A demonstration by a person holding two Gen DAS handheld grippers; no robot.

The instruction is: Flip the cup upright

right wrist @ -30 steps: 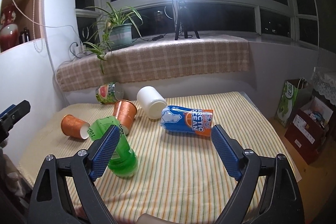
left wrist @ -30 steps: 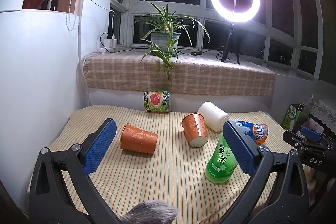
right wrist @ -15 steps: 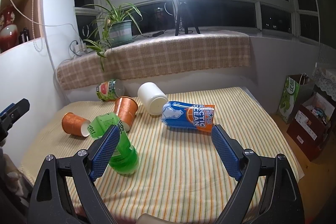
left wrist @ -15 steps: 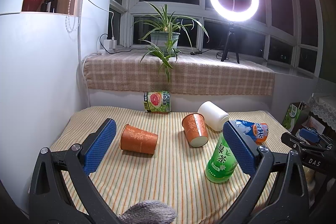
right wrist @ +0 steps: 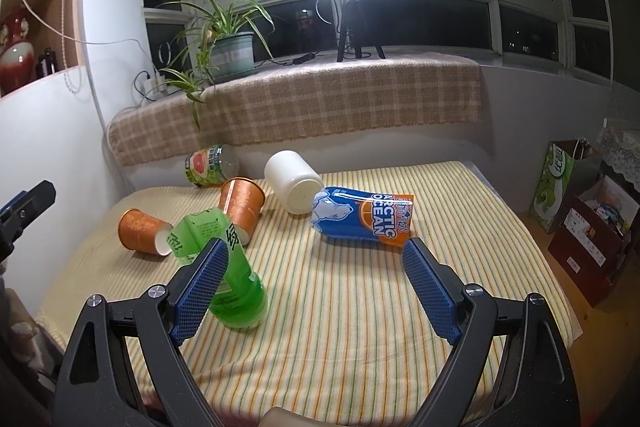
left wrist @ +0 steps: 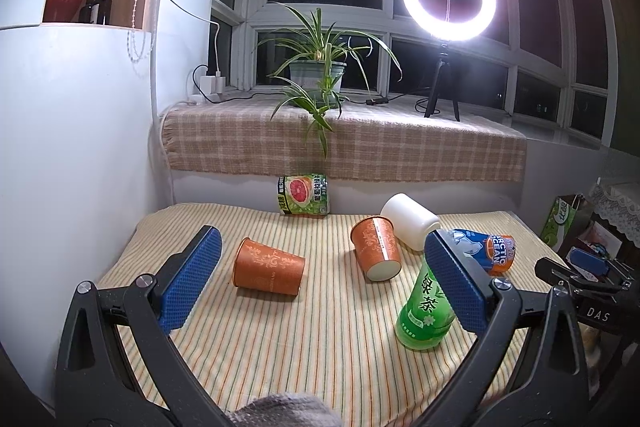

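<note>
Little has changed over the last second: the yellow striped cloth-covered table (left wrist: 328, 339) carries the same clutter and no cup is upright. The white cylindrical cup (right wrist: 294, 183) and two orange patterned paper cups (left wrist: 267, 266) (left wrist: 376, 247) lie sideways, apparently empty. Left gripper (left wrist: 320, 279) and right gripper (right wrist: 316, 291) still hover wide open, holding nothing.

Left tool (left wrist: 320, 279) and right tool (right wrist: 316, 285) agape, empty
</note>
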